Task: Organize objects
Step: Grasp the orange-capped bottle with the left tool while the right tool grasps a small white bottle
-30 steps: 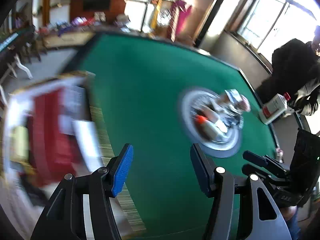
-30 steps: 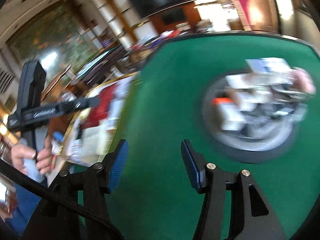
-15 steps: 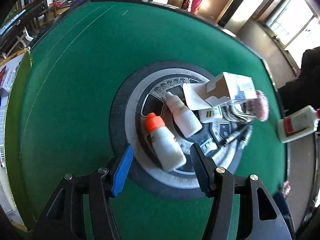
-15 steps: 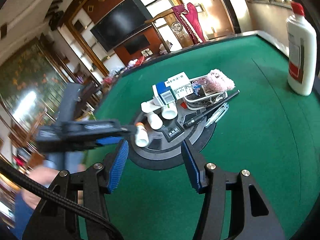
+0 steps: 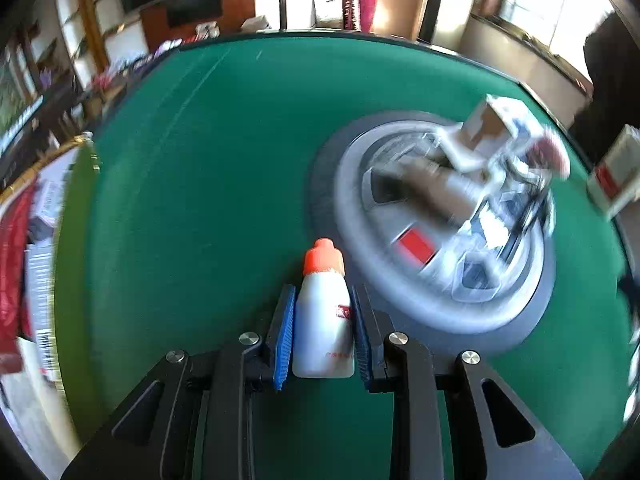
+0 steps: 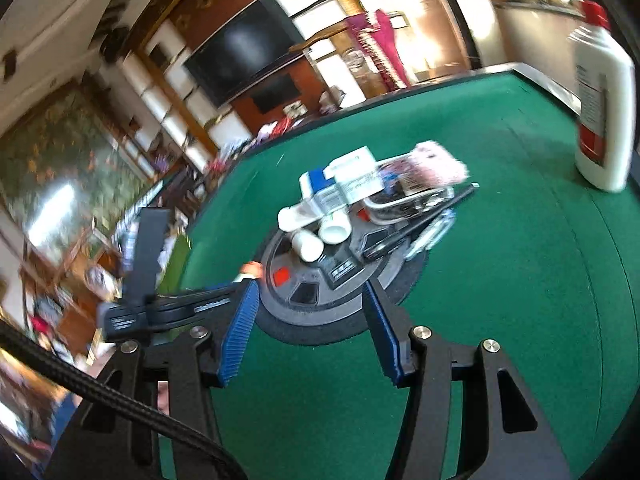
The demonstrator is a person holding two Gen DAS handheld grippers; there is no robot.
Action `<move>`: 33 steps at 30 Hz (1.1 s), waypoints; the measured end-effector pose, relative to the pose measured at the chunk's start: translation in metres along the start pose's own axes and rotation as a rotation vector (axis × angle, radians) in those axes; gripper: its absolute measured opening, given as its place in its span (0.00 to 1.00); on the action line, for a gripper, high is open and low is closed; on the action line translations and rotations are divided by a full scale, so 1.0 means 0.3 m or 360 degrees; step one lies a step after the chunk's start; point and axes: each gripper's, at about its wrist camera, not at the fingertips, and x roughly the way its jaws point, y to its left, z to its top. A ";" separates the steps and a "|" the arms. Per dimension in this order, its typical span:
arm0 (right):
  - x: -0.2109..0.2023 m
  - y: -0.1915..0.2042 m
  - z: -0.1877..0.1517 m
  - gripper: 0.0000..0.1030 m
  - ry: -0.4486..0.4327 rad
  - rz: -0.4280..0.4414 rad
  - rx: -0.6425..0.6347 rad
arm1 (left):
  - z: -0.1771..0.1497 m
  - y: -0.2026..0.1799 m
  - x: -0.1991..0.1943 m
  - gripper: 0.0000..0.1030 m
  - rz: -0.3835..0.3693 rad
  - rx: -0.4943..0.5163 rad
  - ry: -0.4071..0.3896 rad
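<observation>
Left gripper [image 5: 323, 322] clamped on small white bottle with orange cap [image 5: 323, 312]: blue pads pressed flat on both sides of the body, cap pointing away from the camera, base toward the palm. Mid-body grip, probably so the rounded bottle cannot pivot or squirt out. Bottle now over bare green table [image 5: 208, 168], clear of the round grey tray [image 5: 400, 300], which sits off to the right, blurred.

Remaining clutter still piled on the tray: carton [image 6: 336, 188], two small white bottles [image 6: 320, 238], pink fluffy item [image 6: 438, 166], pen [image 6: 420, 222]. Large white bottle with red cap [image 6: 604, 112] upright at the far table edge, well apart from the pile.

Right gripper [image 6: 308, 336] spread, nothing between the pads, hanging short of the tray rim, likely parked to stay out of the way or staged for the next pick.

Versus half a second back: left jaws wide then, straddling the bottle lying on the tray; since closing onto it, bottle off the tray. Right gripper view nearly unchanged, spread roughly the same.
</observation>
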 end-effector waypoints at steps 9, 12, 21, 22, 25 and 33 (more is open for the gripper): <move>0.320 0.173 0.091 0.41 0.0295 -0.0120 -0.0378 | -0.026 0.065 -0.013 0.22 -0.0005 0.0043 -0.0019; 0.401 0.198 0.123 0.38 0.0363 -0.0197 -0.0490 | -0.022 0.058 0.001 0.22 -0.0023 0.0025 -0.0014; 0.522 0.157 0.189 0.38 0.0482 -0.0308 -0.0557 | -0.010 0.036 0.018 0.22 0.0000 0.0038 -0.0011; 0.533 0.149 0.185 0.38 0.0500 -0.0333 -0.0567 | -0.014 0.042 0.020 0.22 0.0005 0.0045 -0.0012; 0.541 0.138 0.165 0.32 0.0526 -0.0341 -0.0557 | -0.018 0.042 0.019 0.22 0.0014 0.0065 -0.0023; 0.393 0.096 0.075 0.23 0.0436 -0.0222 -0.0259 | -0.015 0.034 0.010 0.22 -0.0030 0.0076 -0.0058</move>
